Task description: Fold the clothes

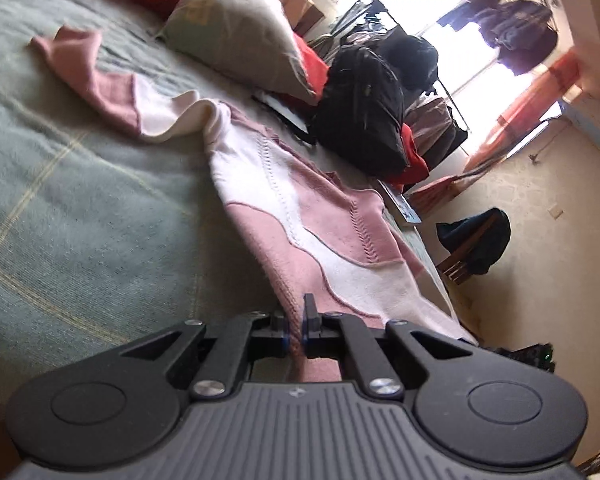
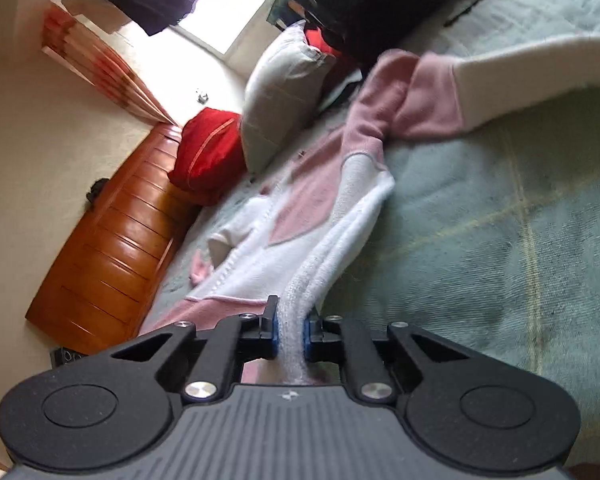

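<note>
Left gripper (image 1: 295, 330) and right gripper (image 2: 290, 330) each pinch the sweater's (image 1: 300, 216) hem over the open bedspread (image 1: 80, 200).

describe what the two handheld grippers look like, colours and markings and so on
Both are matte black. The left gripper and right gripper each have a ribbed grey-black body with a small logo, round side discs, silver pivot bolts and blue finger pads. No cables, hands or sleeves show.

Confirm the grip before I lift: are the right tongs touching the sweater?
Touching. The right wrist view shows the right tongs shut on the pink and white sweater, its white ribbed edge pinched between both blue pads.
</note>
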Demonstrator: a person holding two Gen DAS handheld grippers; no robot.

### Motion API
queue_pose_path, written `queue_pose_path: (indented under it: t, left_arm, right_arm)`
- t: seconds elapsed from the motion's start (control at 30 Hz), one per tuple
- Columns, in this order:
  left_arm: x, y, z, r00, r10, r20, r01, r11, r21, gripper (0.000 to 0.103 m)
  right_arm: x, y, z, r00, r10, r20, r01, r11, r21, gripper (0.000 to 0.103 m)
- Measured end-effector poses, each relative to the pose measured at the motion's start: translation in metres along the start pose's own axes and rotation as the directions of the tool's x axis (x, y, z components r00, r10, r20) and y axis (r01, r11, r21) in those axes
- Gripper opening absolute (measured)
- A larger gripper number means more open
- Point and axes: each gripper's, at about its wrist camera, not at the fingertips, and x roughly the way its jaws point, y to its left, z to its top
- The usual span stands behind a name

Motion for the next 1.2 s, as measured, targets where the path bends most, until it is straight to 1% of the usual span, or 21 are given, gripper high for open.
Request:
queue_pose_path:
  t: [0.07,0.13,0.17,0.2,0.27,0.37,0.43,0.47,0.5,0.57,0.63,0.73,0.77,0.8,0.83,0.9,0.93,1.0,1.1,1.17,1.2]
  left_arm:
    - [0.002,0.006,-0.005,1.0,0.028,-0.015,-0.028,1.0,-0.01,0.004]
    - [0.003,0.012,-0.011,0.998,0.056,-0.03,-0.056,0.998,-0.02,0.004]
    - [0.005,0.017,-0.013,0.996,0.083,-0.043,-0.084,0.996,-0.025,0.005]
    - [0.007,0.023,-0.015,0.989,0.135,-0.061,-0.137,0.99,-0.03,0.005]
    - [0.004,0.032,-0.018,0.974,0.215,-0.076,-0.218,0.975,-0.035,0.005]
    - [-0.014,0.032,-0.012,0.968,0.248,-0.039,-0.248,0.968,-0.021,0.008]
    - [-0.021,0.027,-0.005,0.965,0.262,-0.014,-0.262,0.965,0.009,0.016]
    - [-0.021,0.022,0.0,0.964,0.264,-0.005,-0.264,0.964,0.029,0.018]
    - [-0.019,0.016,0.005,0.965,0.262,-0.003,-0.262,0.964,0.05,0.021]
    - [-0.007,0.001,0.015,0.968,0.251,-0.007,-0.249,0.964,0.094,0.025]
    - [0.012,-0.013,0.024,0.971,0.238,-0.02,-0.233,0.962,0.143,0.037]
    - [0.038,-0.034,0.031,0.974,0.223,-0.048,-0.207,0.953,0.221,0.046]
    - [0.047,-0.042,0.033,0.974,0.22,-0.059,-0.199,0.948,0.246,0.049]
    - [0.057,-0.048,0.035,0.972,0.227,-0.067,-0.201,0.941,0.27,0.057]
    - [0.067,-0.055,0.037,0.968,0.242,-0.071,-0.212,0.932,0.295,0.064]
    - [0.087,-0.067,0.04,0.959,0.277,-0.06,-0.241,0.907,0.344,0.068]
    - [0.096,-0.073,0.041,0.955,0.294,-0.048,-0.258,0.896,0.361,0.068]
    - [0.113,-0.082,0.042,0.947,0.318,-0.031,-0.284,0.882,0.377,0.069]
    - [0.132,-0.097,0.035,0.943,0.333,0.003,-0.306,0.864,0.4,0.074]
    - [0.141,-0.106,0.027,0.938,0.346,0.035,-0.328,0.845,0.423,0.078]
    - [0.146,-0.109,0.023,0.934,0.354,0.043,-0.338,0.84,0.425,0.08]
  right_arm:
    - [-0.006,-0.004,-0.006,1.0,-0.02,-0.012,0.02,1.0,0.004,0.014]
    - [-0.006,-0.012,-0.015,0.997,-0.063,-0.042,0.063,0.998,0.015,0.014]
    - [-0.006,-0.018,-0.018,0.994,-0.097,-0.058,0.098,0.995,0.022,0.016]
    - [-0.003,-0.023,-0.022,0.988,-0.134,-0.076,0.137,0.99,0.033,0.019]
    - [-0.001,-0.032,-0.029,0.974,-0.203,-0.103,0.209,0.977,0.05,0.02]
    - [-0.015,-0.035,-0.032,0.967,-0.24,-0.079,0.245,0.968,0.048,0.021]
    - [-0.023,-0.032,-0.024,0.97,-0.24,-0.045,0.241,0.97,0.036,0.028]
    - [-0.025,-0.03,-0.018,0.971,-0.238,-0.028,0.239,0.971,0.025,0.03]
    - [-0.024,-0.028,-0.012,0.972,-0.234,-0.017,0.235,0.972,0.014,0.031]
    - [-0.017,-0.025,0.003,0.974,-0.226,-0.007,0.226,0.974,-0.009,0.031]
    - [-0.004,-0.027,0.018,0.974,-0.225,-0.009,0.225,0.974,-0.019,0.035]
    - [0.015,-0.034,0.039,0.972,-0.235,-0.011,0.235,0.972,-0.02,0.038]
    - [0.021,-0.037,0.045,0.97,-0.241,-0.01,0.241,0.97,-0.019,0.044]
    - [0.027,-0.04,0.052,0.969,-0.247,-0.01,0.247,0.969,-0.018,0.05]
    - [0.033,-0.042,0.058,0.968,-0.25,-0.009,0.25,0.968,-0.015,0.052]
    - [0.042,-0.049,0.072,0.966,-0.257,-0.003,0.257,0.966,-0.001,0.053]
    - [0.045,-0.052,0.078,0.963,-0.269,0.008,0.269,0.963,0.007,0.054]
    - [0.053,-0.062,0.091,0.955,-0.295,0.027,0.294,0.955,0.03,0.059]
    - [0.065,-0.082,0.107,0.946,-0.319,0.05,0.314,0.945,0.094,0.061]
    - [0.071,-0.094,0.112,0.944,-0.322,0.071,0.31,0.939,0.147,0.061]
    - [0.072,-0.099,0.113,0.944,-0.317,0.092,0.298,0.938,0.176,0.063]
